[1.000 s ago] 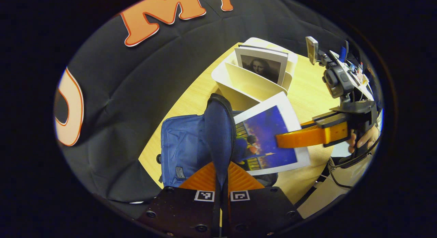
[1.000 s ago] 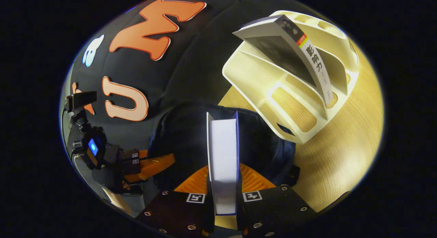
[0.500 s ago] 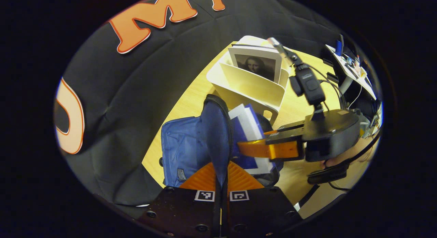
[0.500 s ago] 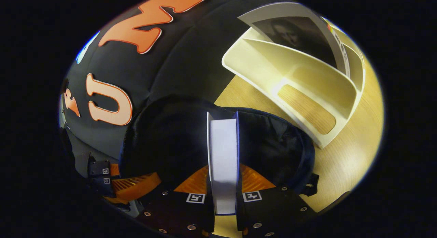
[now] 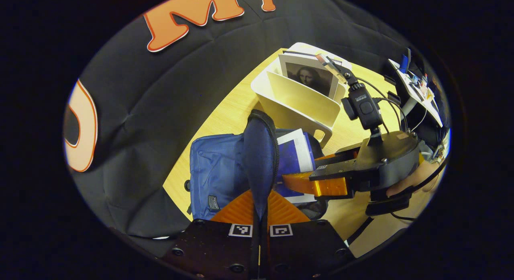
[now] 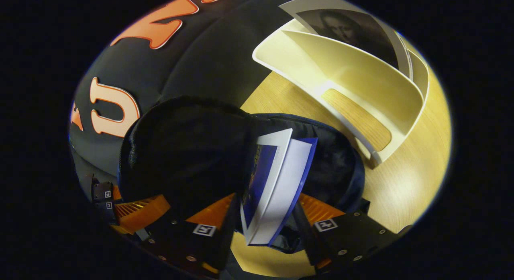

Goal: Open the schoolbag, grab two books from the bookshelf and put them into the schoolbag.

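The right gripper [image 6: 265,207] is standing with its fingers spread apart, one on each side of the blue book [image 6: 277,183], which is leaning askew between them rather than being pinched square as it was half a second ago. In the left gripper view the same book [image 5: 295,155] is sitting partly down inside the mouth of the schoolbag [image 5: 215,171], just beyond the right gripper [image 5: 309,182]. This change is best read as the release: the first book is being dropped into the bag, so roughly half of the loading is done.

The left gripper [image 5: 260,207] is staying clenched on the bag's flap [image 5: 260,151], which is rising straight ahead from between its fingers and holding the opening wide.

Beyond the book, ahead and to the right of the right fingers, the cream bookshelf [image 6: 361,91] is standing on the wooden bench [image 6: 405,183]. The second book [image 6: 349,29], with a dark portrait on its cover, is waiting in a rear slot.

The bag is carrying a small sewn label [image 5: 212,202] left of the left fingers; its wording is too small to read. Square marker tags are showing on both grippers.
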Motion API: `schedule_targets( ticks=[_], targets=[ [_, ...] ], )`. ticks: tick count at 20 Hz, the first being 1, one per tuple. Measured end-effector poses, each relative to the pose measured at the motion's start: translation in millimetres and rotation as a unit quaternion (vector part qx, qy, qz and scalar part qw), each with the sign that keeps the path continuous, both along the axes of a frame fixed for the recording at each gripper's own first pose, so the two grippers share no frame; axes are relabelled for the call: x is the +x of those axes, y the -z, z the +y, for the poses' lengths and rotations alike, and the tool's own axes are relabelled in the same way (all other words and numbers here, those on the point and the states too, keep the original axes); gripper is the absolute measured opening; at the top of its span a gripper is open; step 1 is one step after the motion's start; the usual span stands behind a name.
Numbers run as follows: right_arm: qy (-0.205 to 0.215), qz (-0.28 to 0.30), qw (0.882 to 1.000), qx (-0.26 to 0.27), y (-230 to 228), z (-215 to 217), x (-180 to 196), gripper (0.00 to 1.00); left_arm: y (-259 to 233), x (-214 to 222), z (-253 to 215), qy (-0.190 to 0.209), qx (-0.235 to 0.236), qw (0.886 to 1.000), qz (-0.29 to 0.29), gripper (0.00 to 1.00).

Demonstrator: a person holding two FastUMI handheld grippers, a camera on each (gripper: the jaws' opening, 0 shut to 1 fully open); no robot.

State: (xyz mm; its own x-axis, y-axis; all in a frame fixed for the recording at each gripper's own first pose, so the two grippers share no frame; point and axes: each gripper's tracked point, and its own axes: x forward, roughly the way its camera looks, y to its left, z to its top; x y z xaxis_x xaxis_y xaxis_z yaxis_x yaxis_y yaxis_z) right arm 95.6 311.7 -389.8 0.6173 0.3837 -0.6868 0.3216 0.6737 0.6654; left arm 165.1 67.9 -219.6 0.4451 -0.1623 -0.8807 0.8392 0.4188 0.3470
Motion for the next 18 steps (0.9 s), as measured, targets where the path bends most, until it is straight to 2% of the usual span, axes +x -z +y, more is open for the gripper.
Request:
schedule_targets(
  ticks=[1,2,6,11,14,16,18],
  targets=[
    [-0.003,0.004,1.0,0.0,-2.6,-3.8,-3.3,0.77,0.3,0.3,-0.8,-0.002,-0.003,1.0,0.001,0.01],
    [-0.006,0.003,1.0,-0.002,-5.9,-6.8,-7.0,0.96,0.4,0.3,-1.0,-0.004,-0.004,1.0,0.002,0.01],
    [-0.024,-0.005,1.0,0.005,-26.8,-16.1,-23.4,0.97,3.9,1.8,3.2,-0.011,-0.003,1.0,0.006,0.02],
    [-0.059,-0.056,0.996,-0.039,-80.9,-53.4,-37.7,0.97,6.9,0.1,1.1,-0.005,0.0,1.0,0.006,0.02],
    [-0.062,-0.093,0.987,-0.114,-127.0,-105.1,-26.8,0.97,8.4,-0.3,-0.7,-0.005,-0.003,1.0,0.007,0.02],
    [-0.068,-0.113,0.974,-0.185,-159.8,-150.1,-16.4,0.97,9.1,-2.8,-1.9,-0.005,-0.007,1.0,0.009,0.02],
    [-0.071,-0.116,0.963,-0.234,-188.9,-183.5,-1.6,0.97,10.7,-2.1,-0.3,-0.008,-0.01,1.0,0.01,0.02]
  ],
)
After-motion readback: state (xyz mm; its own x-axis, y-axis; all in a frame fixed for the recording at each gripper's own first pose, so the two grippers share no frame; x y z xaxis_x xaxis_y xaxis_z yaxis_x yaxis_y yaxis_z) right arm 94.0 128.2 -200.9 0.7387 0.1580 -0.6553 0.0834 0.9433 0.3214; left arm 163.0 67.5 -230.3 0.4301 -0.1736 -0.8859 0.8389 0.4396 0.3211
